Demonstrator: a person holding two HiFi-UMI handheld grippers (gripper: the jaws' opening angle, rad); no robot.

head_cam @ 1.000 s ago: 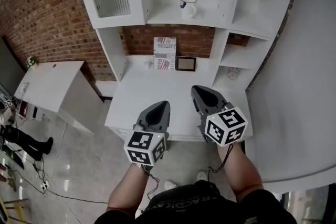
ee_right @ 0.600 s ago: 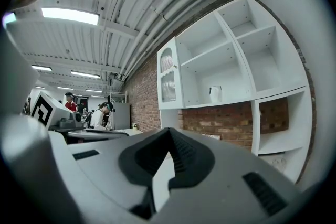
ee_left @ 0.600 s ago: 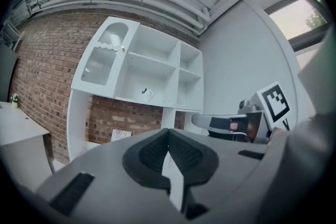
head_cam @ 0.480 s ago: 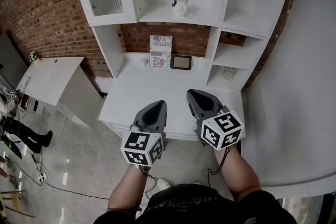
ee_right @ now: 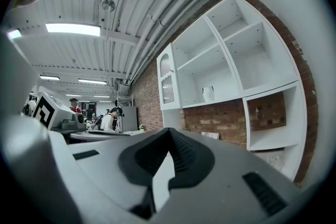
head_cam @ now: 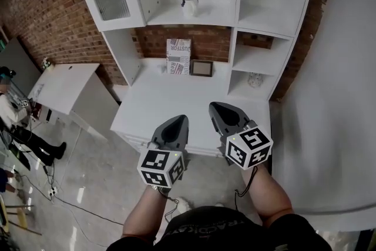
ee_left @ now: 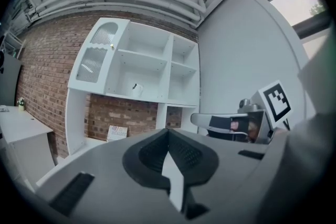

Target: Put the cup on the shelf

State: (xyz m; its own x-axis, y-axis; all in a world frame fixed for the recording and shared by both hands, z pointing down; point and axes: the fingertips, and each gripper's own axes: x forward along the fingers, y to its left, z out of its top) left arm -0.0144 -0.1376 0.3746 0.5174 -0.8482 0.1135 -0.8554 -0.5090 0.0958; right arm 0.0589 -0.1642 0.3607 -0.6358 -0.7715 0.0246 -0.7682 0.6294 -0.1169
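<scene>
Since the earlier frame the cabinet has slid left in the head view and shows more of its right-hand compartments. Both grippers keep the same station before the person, which reads as the person backing away with them.

At left, a small side table [head_cam: 64, 82] stands apart from the desk [head_cam: 153, 109], with open floor between them. The left gripper [head_cam: 178, 121] has its jaws closed together on nothing and points roughly level at the cabinet.

The cup [head_cam: 189, 5] stands upright on the shelf [head_cam: 214, 16] in the wide middle compartment. It is clear of both side walls and back from the front lip. I judge it placed, which accounts for the empty jaws.

Below it, a printed card [head_cam: 178, 56] and a small frame [head_cam: 203, 68] lean at the back of the desk, leaving the front bare.

The right gripper [head_cam: 220, 109] is likewise closed and empty. A white wall [head_cam: 341, 97] closes in on its right, so free room lies rearward and to the left.
</scene>
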